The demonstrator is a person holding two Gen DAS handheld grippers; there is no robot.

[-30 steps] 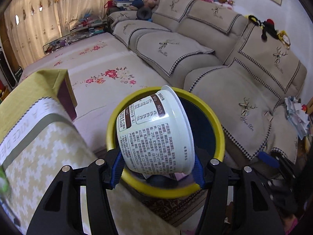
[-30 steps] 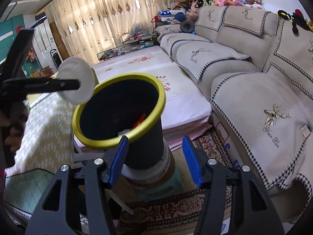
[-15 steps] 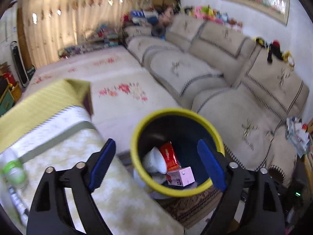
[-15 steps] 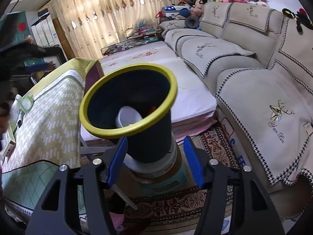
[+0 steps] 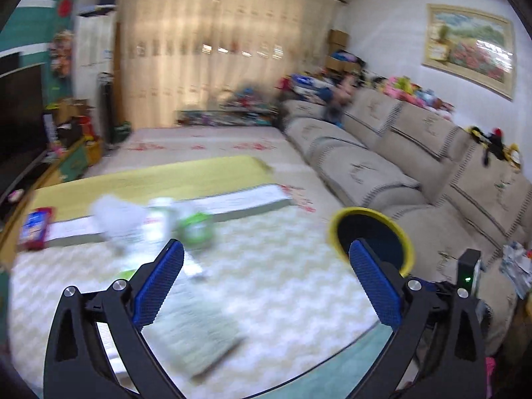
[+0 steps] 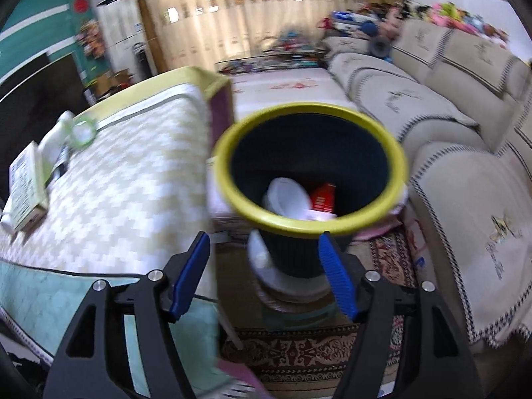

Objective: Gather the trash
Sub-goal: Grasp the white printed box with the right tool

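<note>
A dark bin with a yellow rim (image 6: 311,226) stands on the floor beside the table; a white cup (image 6: 287,198) and a red packet (image 6: 323,197) lie inside it. My right gripper (image 6: 264,277) is open and empty, with a finger on each side of the bin below the rim. My left gripper (image 5: 266,282) is open and empty above the table, with the bin (image 5: 370,234) at its right. Blurred on the table ahead are a plastic bottle with a green label (image 5: 181,224), crumpled white paper (image 5: 116,216) and a red-blue packet (image 5: 33,227).
The table carries a patterned cloth (image 5: 282,286) and a flat booklet (image 5: 199,335). A box (image 6: 25,186) and a bottle (image 6: 71,133) lie at its far left in the right wrist view. A beige sofa (image 5: 415,173) runs along the right. A patterned rug (image 6: 299,349) lies under the bin.
My left gripper let the white cup go into the bin, opened wide, and swung left over the table. My right gripper stayed at the bin.
</note>
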